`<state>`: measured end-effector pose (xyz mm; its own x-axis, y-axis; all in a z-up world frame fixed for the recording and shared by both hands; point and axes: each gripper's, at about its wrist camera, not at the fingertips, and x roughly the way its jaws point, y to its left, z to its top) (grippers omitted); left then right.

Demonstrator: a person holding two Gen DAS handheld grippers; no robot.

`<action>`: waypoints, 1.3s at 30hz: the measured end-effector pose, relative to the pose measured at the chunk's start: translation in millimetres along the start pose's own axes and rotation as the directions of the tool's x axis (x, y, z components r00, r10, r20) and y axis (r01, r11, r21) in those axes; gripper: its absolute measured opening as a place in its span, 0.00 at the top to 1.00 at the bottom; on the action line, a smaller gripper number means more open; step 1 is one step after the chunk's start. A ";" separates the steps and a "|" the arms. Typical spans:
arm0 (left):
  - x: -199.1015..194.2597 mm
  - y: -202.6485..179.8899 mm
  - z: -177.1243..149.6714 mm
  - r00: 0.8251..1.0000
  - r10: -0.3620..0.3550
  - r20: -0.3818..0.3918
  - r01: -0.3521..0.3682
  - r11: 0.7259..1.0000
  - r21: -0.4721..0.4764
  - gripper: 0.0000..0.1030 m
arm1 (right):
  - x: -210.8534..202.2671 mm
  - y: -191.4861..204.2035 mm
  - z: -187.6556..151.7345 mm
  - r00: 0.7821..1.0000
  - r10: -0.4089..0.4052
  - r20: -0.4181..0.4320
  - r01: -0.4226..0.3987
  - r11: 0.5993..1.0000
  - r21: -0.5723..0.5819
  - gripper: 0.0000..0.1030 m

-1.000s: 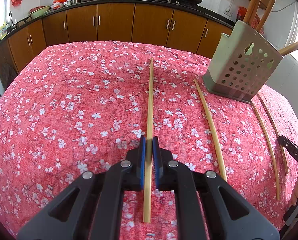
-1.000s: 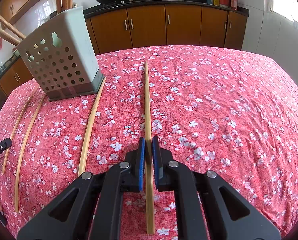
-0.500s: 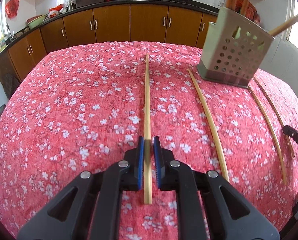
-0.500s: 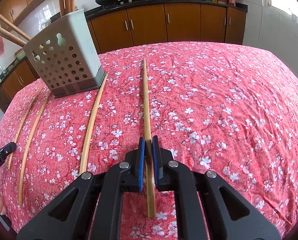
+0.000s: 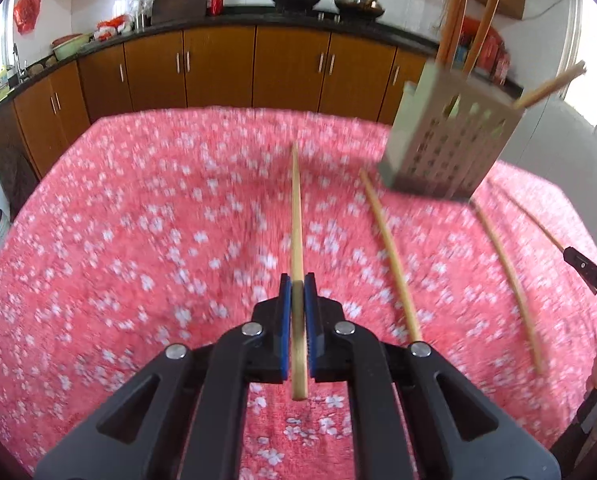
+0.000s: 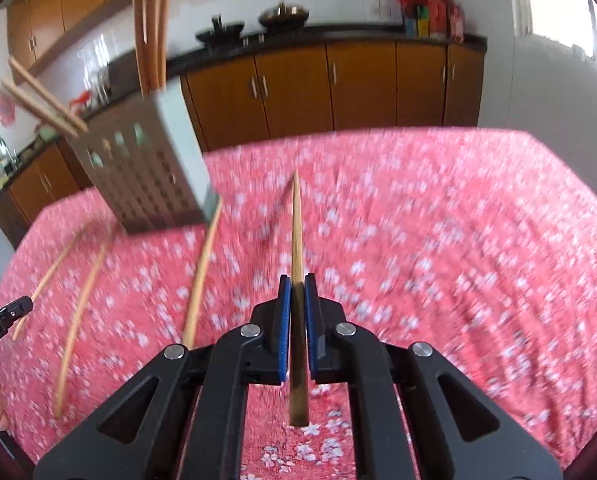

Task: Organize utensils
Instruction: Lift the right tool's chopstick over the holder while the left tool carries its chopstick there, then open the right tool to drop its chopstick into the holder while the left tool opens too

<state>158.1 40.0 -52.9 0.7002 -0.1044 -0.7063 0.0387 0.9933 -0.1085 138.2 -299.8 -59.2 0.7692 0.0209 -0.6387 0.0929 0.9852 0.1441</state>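
Observation:
My left gripper (image 5: 297, 286) is shut on a long bamboo chopstick (image 5: 296, 216) and holds it lifted above the red floral tablecloth (image 5: 138, 240). My right gripper (image 6: 297, 286) is shut on another bamboo chopstick (image 6: 296, 224), also raised off the cloth. A grey perforated utensil holder (image 5: 450, 148) with several chopsticks standing in it sits at the back right in the left wrist view and back left in the right wrist view (image 6: 146, 172). Three loose chopsticks (image 5: 390, 256) lie on the cloth between the grippers, near the holder.
Brown kitchen cabinets (image 5: 218, 68) and a dark counter with woks run behind the table. The table edge drops off at the far side and at both sides. The other gripper's tip shows at the right edge (image 5: 590, 276) and left edge (image 6: 2, 316).
Both grippers have lifted their chopsticks off the cloth and risen; the views are now motion-blurred and the holder appears nearer and higher in both frames.

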 end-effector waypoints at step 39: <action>-141.2 -64.8 115.5 0.873 -0.178 0.454 0.173 0.983 0.053 0.93 | -122.6 48.1 113.4 0.841 0.265 0.472 -0.283 0.958 -0.034 0.92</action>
<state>139.1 -4.0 134.7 0.9282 -0.2459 -0.2793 0.1971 0.9615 -0.1916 120.0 -274.3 111.8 0.9698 0.1985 -0.1420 -0.1502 0.9441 0.2935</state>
